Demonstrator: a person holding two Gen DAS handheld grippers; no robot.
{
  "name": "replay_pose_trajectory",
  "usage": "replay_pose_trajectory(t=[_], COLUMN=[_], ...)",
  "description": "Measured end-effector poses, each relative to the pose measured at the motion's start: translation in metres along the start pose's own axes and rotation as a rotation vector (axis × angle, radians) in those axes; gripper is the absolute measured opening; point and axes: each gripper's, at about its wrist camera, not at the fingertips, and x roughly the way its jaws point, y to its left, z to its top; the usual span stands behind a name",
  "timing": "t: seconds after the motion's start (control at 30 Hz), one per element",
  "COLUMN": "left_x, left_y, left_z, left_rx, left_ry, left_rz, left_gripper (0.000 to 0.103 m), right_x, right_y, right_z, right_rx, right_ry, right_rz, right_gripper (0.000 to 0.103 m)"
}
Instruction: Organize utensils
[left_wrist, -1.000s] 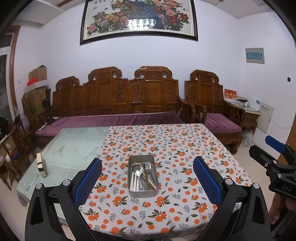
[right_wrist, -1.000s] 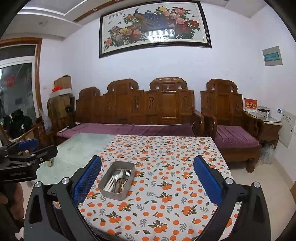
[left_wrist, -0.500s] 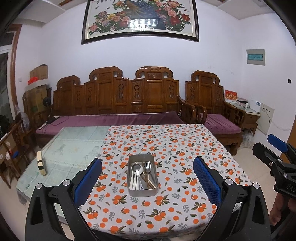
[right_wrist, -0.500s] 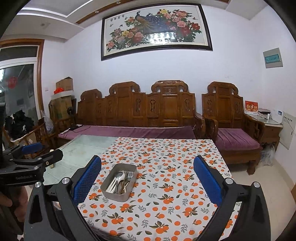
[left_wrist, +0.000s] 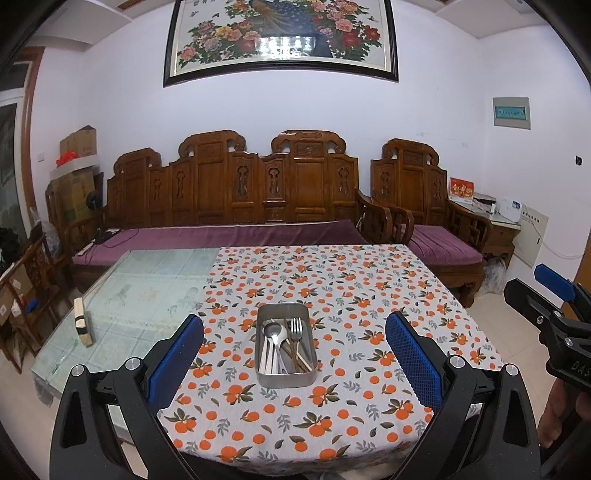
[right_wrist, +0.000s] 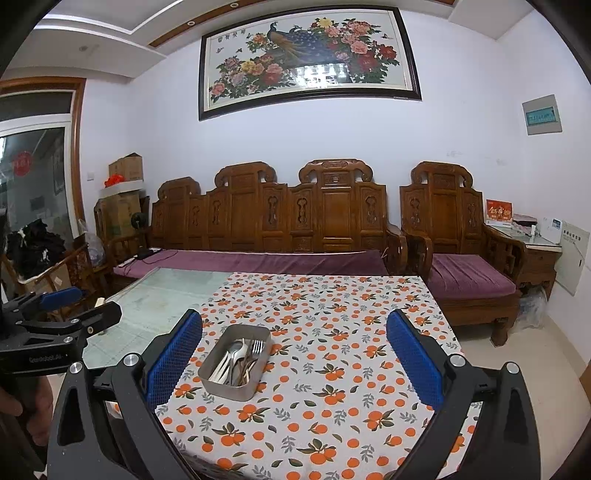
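The metal tray (left_wrist: 286, 346) is sitting on the orange-patterned tablecloth (left_wrist: 332, 291), toward its near edge; inside the tray, spoons (left_wrist: 272, 334), a fork (left_wrist: 296, 326) and what look like wooden chopsticks (left_wrist: 295, 356) are lying lengthwise in a loose pile. I am holding my left gripper (left_wrist: 293, 360) above the near edge of the cloth, its blue-padded jaws spread wide with nothing between them, the tray lying just beyond and centred between the fingers; I am holding my right gripper (right_wrist: 295, 360) to the right of the tray, its jaws likewise spread wide and empty, the tray showing past its left finger. To the left of the tray, the cloth is giving way to bare glass tabletop (left_wrist: 147, 291), where a small pale block (left_wrist: 82, 322) is standing near the edge; behind the table a carved wooden bench (left_wrist: 236, 192) with purple cushions is running along the wall.
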Motion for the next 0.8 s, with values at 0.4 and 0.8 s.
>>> replay_pose_trajectory(t=[0.4,0.8], left_x=[0.001,-0.0001], left_y=[-0.0011,0.0005], left_z=[-0.0009,-0.0025], left_rx=[-0.005,-0.011], left_ry=[0.001,-0.008], left_rz=[-0.006,-0.013], left_gripper=[0.095,0.095], right_x=[0.0068,0.0078], right_y=[0.0023,0.0025], right_z=[-0.0049,-0.0052], right_rx=[0.009,0.008], right_ry=[0.008,0.008], right_rz=[0.004,0.004], right_gripper=[0.1,0.1])
